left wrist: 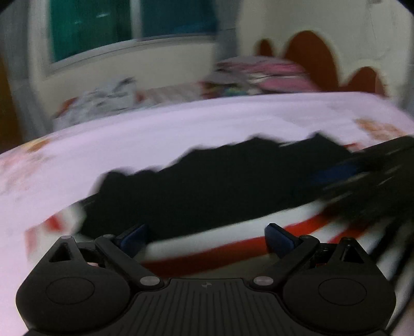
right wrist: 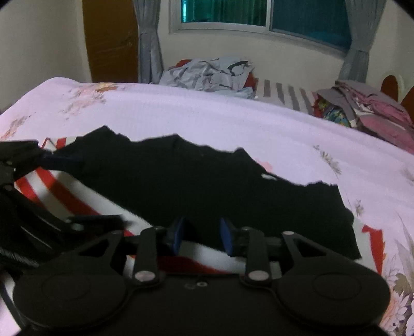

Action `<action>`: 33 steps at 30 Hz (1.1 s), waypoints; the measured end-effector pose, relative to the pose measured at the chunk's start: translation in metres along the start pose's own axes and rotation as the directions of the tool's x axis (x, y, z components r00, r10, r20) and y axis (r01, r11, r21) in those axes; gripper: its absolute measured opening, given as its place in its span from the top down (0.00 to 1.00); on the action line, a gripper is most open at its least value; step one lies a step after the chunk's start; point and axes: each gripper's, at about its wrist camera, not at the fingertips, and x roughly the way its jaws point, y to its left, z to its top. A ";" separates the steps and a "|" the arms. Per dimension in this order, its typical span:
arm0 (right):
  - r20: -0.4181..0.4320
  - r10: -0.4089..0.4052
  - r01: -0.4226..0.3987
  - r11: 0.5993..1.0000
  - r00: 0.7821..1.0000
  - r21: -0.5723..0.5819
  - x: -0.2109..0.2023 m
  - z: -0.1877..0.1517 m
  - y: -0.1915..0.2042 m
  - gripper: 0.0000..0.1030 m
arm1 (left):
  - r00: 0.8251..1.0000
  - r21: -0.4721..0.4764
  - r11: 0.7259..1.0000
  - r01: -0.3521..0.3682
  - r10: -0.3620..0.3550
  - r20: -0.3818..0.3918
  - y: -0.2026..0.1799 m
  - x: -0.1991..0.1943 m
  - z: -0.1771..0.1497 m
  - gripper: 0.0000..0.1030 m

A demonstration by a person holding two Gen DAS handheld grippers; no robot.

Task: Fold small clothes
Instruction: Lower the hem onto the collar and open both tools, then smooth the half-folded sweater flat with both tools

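We find the left gripper (left wrist: 207,235) with jaws spread wide and empty, the right gripper (right wrist: 201,235) with jaws partly open, the black garment (right wrist: 196,181) just ahead of both.

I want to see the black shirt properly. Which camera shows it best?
The right wrist view: the black shirt looks sharp there, spread on the bed. The left wrist view shows it too, but blurred.

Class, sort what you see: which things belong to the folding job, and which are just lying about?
Job: black garment; left gripper; right gripper, both open.
Lying about: grey clothes heap; stacked pink and grey fabrics; curtains; window.
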 end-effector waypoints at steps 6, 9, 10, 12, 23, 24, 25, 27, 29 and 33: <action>-0.009 -0.236 0.235 0.958 0.972 0.164 -0.019 -0.027 -0.075 0.88 | 0.997 -0.056 0.996 -0.073 0.073 -0.005 0.039 -0.013 -0.020 0.05; -0.018 -0.258 0.258 0.956 0.966 0.137 -0.026 -0.019 -0.063 0.79 | 0.994 -0.058 0.993 -0.105 0.104 -0.016 0.032 -0.014 -0.014 0.06; 0.019 -0.255 0.250 0.958 0.967 0.141 -0.033 -0.015 -0.055 0.65 | 0.994 -0.076 0.991 -0.107 0.106 -0.006 0.028 -0.019 -0.010 0.06; 0.081 -0.192 0.179 0.974 0.978 0.141 -0.047 -0.014 -0.035 0.54 | 0.997 -0.107 0.992 -0.063 0.067 0.036 0.021 -0.029 -0.004 0.06; -0.017 0.011 -0.011 1.000 1.000 0.000 -0.039 -0.025 0.037 0.66 | 1.000 -0.055 0.999 0.003 -0.004 -0.023 -0.030 -0.035 -0.029 0.05; -0.018 -0.008 0.008 1.000 1.000 -0.002 -0.042 -0.028 0.031 0.66 | 1.000 -0.068 0.998 -0.008 0.007 -0.026 -0.024 -0.039 -0.032 0.05; -0.018 -0.037 0.037 0.999 0.999 0.010 -0.047 -0.031 0.021 0.65 | 0.999 -0.085 0.996 -0.026 0.024 -0.028 -0.015 -0.043 -0.034 0.05; -0.029 -0.114 0.116 0.991 0.993 0.060 -0.058 -0.042 -0.002 0.66 | 0.996 -0.122 0.989 -0.079 0.075 -0.042 0.007 -0.051 -0.043 0.05; -0.054 -0.165 0.171 0.974 0.985 0.147 -0.070 -0.057 -0.035 0.63 | 0.994 -0.150 0.983 -0.110 0.104 -0.045 0.027 -0.058 -0.055 0.06; -0.066 -0.179 0.188 0.969 0.982 0.159 -0.084 -0.070 -0.055 0.68 | 0.993 -0.120 0.986 -0.112 0.107 -0.049 0.029 -0.063 -0.059 0.06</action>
